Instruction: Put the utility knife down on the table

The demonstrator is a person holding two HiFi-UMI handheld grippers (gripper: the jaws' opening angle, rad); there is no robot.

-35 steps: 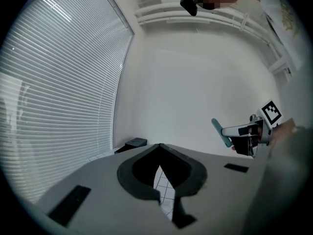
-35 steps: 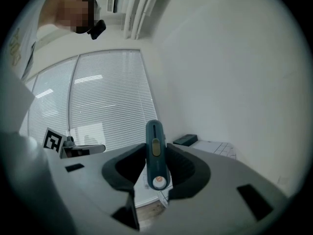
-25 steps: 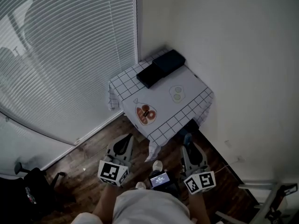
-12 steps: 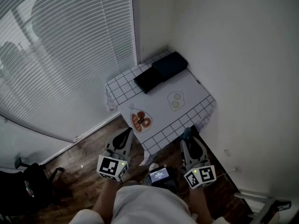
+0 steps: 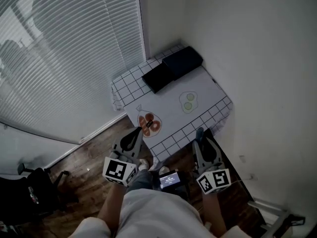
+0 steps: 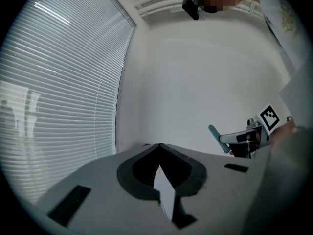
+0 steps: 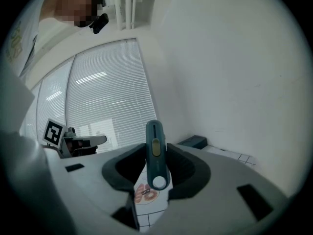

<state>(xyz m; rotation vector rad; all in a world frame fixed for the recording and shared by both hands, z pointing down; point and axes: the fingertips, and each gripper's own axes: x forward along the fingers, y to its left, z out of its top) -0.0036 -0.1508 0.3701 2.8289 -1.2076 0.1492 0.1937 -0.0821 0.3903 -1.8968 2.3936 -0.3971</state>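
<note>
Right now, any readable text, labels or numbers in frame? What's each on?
Nothing legible.
Orange print on the tablecloth: has a dark label, too blurred to read.
Screen at the person's waist: too small to read.
Marker cubes: black-and-white square patterns, no words.
Utility knife: no marking visible.

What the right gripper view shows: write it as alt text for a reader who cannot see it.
The right gripper is shut on a teal utility knife, which stands upright between its dark jaws. Beyond are a checked tablecloth, window blinds and the left gripper.
</note>
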